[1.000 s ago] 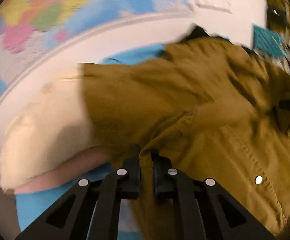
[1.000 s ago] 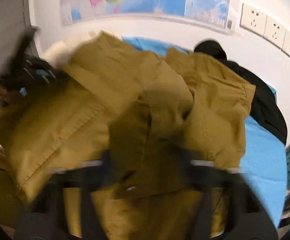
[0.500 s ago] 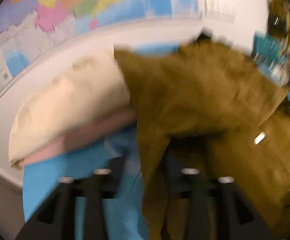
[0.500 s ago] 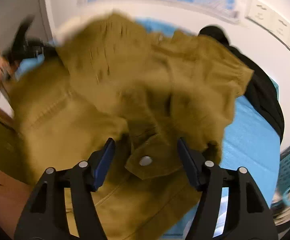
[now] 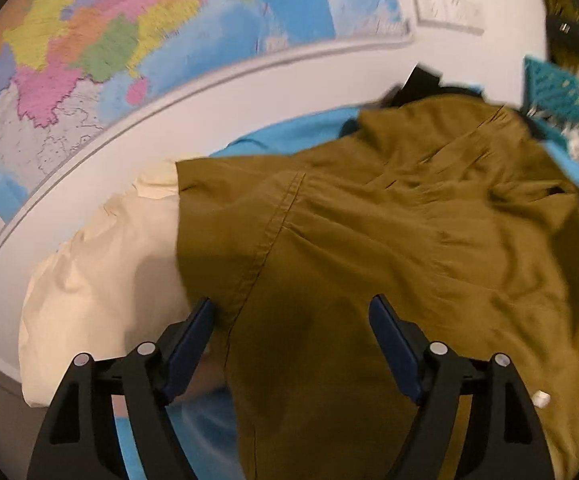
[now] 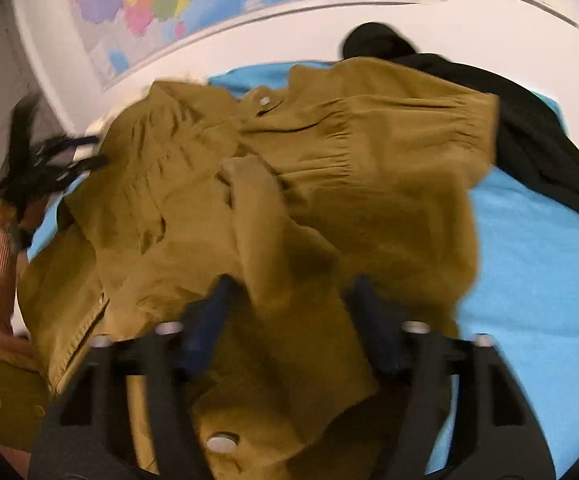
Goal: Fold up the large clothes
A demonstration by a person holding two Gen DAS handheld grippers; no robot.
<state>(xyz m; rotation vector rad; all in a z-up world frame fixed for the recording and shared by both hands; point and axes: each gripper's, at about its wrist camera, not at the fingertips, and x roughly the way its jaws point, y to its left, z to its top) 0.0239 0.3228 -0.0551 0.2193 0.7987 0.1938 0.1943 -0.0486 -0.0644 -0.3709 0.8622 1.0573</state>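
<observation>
1. The big mustard-brown cloth jacket with metal snaps (image 5: 389,240) lies rumpled right under and ahead of both grippers.
2. The left hand-held gripper (image 5: 291,340) is wide and opening, above the cloth, not pinching it.
3. The right hand-held gripper (image 6: 289,312) is closing, with a jacket fold between its jaws.
4. Both look about equally near.
5. Underneath is a bright blue sheet (image 6: 529,260).
6. A cream pillow (image 5: 109,260) sits left, a black garment (image 6: 529,120) behind, a colourful wall map (image 5: 129,40) above.
</observation>
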